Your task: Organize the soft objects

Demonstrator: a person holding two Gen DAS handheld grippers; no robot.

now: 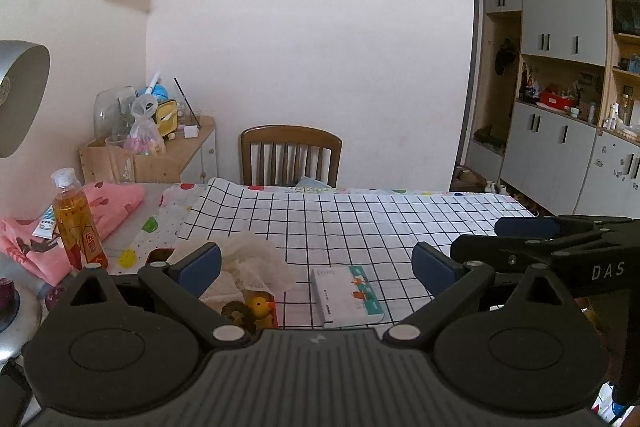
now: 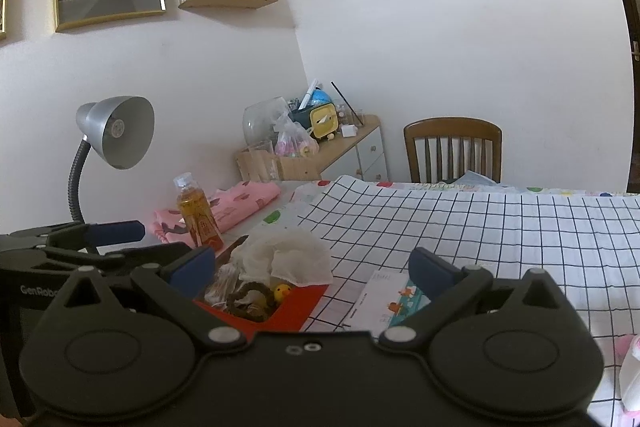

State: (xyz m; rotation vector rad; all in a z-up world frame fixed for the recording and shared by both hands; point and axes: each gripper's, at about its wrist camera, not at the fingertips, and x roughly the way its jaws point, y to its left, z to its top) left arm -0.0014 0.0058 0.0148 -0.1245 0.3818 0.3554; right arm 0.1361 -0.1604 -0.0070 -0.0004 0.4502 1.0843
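A red box (image 2: 296,311) sits near the table's front left and holds a crumpled white cloth (image 2: 292,255), a yellow rubber duck (image 2: 282,291) and a brown ring-shaped thing (image 2: 248,303). The box, cloth (image 1: 250,255) and duck (image 1: 260,307) also show in the left wrist view. A white and teal pack (image 1: 346,297) lies beside the box on the checked tablecloth (image 1: 360,223). My left gripper (image 1: 316,263) is open and empty above them. My right gripper (image 2: 312,267) is open and empty over the box and the pack (image 2: 390,301).
A folded pink cloth (image 2: 236,205) lies at the table's left with an orange drink bottle (image 2: 198,215) in front of it. A grey desk lamp (image 2: 116,131) stands at the far left. A wooden chair (image 1: 291,155) stands behind the table. Something pink and white (image 2: 632,367) is at the right edge.
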